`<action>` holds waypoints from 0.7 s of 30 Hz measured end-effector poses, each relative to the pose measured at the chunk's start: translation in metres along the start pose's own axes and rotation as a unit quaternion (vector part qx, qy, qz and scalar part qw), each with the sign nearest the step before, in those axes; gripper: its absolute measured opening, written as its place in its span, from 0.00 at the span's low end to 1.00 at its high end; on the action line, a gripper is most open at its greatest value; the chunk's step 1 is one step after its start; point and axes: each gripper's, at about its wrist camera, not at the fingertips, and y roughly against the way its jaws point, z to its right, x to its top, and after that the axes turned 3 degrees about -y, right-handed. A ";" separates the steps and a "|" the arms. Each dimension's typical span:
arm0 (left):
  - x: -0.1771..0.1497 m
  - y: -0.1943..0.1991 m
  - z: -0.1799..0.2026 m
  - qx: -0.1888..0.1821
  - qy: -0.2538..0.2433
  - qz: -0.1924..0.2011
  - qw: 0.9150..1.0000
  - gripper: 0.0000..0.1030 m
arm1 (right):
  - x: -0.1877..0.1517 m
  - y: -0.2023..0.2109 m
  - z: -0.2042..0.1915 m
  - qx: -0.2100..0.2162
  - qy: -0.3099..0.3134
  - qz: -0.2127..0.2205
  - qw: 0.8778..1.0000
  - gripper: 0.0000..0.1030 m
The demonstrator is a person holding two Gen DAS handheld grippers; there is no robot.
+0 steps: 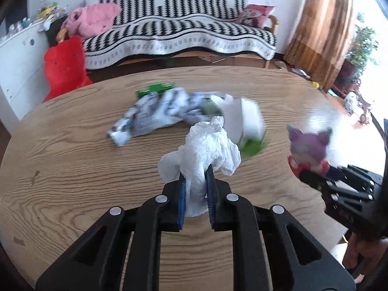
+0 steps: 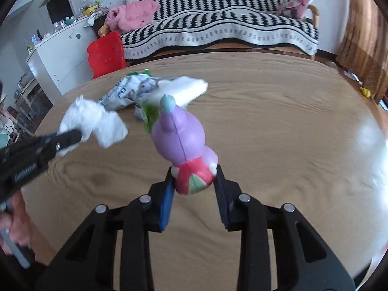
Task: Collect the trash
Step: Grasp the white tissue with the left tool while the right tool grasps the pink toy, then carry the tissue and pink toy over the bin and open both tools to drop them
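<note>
Tissue, crumpled and white, sat clamped in the left hand-held gripper above the wooden desk. Right hand-held gripper pinched a purple toy figure by its red base (wrappers lay blurred behind).

Wrappers mid table, cup just right; sofa behind.
</note>
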 end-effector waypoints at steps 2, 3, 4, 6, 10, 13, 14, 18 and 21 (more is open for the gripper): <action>0.001 0.006 0.020 -0.014 -0.007 0.007 1.000 0.14 | -0.012 0.022 0.019 -0.006 -0.011 0.003 1.000 0.31; 0.002 0.009 0.029 -0.020 -0.011 0.010 1.000 0.14 | -0.019 0.035 0.031 -0.014 -0.016 0.006 1.000 0.31; 0.002 0.012 0.045 -0.031 -0.017 0.014 0.999 0.14 | -0.025 0.045 0.041 -0.024 -0.020 0.009 0.999 0.31; 0.002 0.015 0.067 -0.045 -0.029 0.018 0.998 0.14 | -0.040 0.067 0.065 -0.045 -0.032 0.012 0.998 0.31; -0.001 0.021 0.131 -0.083 -0.062 0.025 0.994 0.14 | -0.071 0.103 0.118 -0.085 -0.068 0.015 0.994 0.31; -0.007 0.023 0.182 -0.113 -0.089 0.024 0.989 0.13 | -0.099 0.132 0.164 -0.116 -0.107 0.021 0.987 0.31; -0.009 0.023 0.200 -0.121 -0.098 0.024 0.987 0.14 | -0.109 0.142 0.181 -0.128 -0.123 0.023 0.984 0.31; -0.026 0.024 0.272 -0.159 -0.142 0.023 0.977 0.14 | -0.145 0.174 0.235 -0.164 -0.171 0.028 0.971 0.31; -0.045 0.024 0.323 -0.186 -0.174 0.021 0.967 0.14 | -0.174 0.193 0.277 -0.186 -0.210 0.025 0.959 0.31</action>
